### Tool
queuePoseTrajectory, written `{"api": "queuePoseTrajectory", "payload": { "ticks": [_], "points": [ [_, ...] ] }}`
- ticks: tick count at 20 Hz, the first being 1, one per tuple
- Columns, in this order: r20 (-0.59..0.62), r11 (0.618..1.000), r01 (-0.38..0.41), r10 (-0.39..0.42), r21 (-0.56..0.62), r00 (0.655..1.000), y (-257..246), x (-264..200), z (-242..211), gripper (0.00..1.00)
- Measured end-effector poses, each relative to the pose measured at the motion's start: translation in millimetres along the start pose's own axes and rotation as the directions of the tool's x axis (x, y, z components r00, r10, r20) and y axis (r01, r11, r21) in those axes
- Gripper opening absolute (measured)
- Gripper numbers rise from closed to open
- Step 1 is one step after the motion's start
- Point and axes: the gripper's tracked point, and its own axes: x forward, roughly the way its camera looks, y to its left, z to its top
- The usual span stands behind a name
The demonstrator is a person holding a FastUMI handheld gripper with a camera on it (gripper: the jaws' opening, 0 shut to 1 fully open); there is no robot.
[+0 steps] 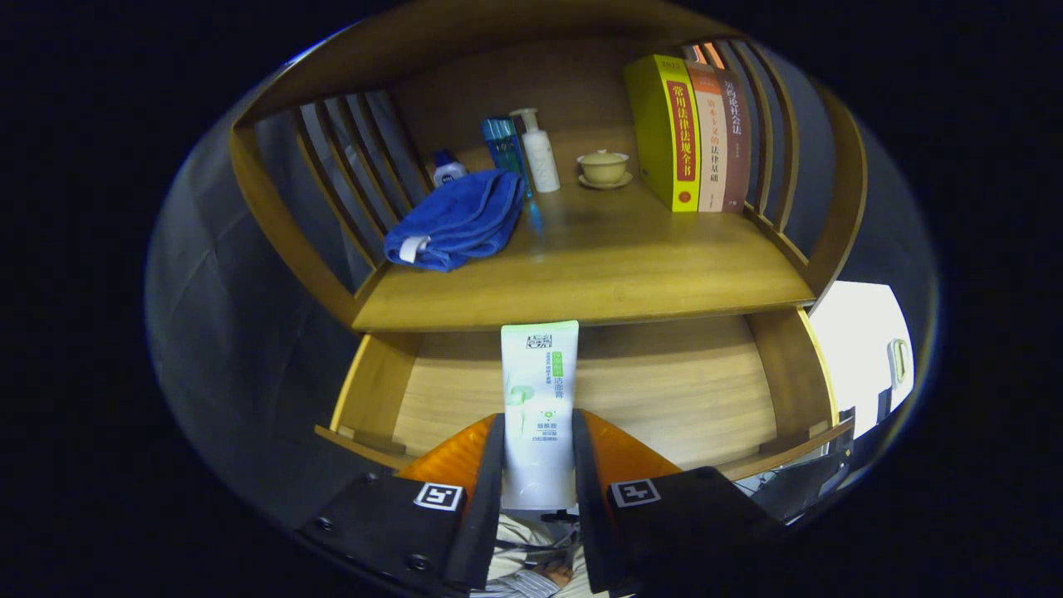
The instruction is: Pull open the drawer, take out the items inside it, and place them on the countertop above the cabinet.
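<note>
My gripper is shut on a white and green tube, both black fingers pressing its sides. The tube stands upright between them, its flat crimped end reaching up to the front edge of the countertop. Below and beyond the fingers the wooden drawer is pulled open, and its light wood floor shows bare around the tube. On the countertop lie a folded blue towel, a small white bottle with a blue cap, a blue box, a white pump bottle and a lidded tea cup on a saucer.
Three upright books, one yellow, stand at the countertop's right end against slatted wooden side rails. Matching slats close the left side. A shelf board roofs the countertop. A person's hand and striped sleeve show under the fingers.
</note>
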Motion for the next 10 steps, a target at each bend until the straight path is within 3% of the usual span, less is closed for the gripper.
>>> {"api": "queuePoseTrajectory", "payload": {
  "ticks": [6,10],
  "points": [
    [0.142,0.998,0.065,-0.066,0.014,0.988,-8.6,41.1,92.1,0.51],
    [0.098,0.992,0.118,-0.123,0.046,0.988,-20.7,89.8,113.1,0.51]
  ]
}}
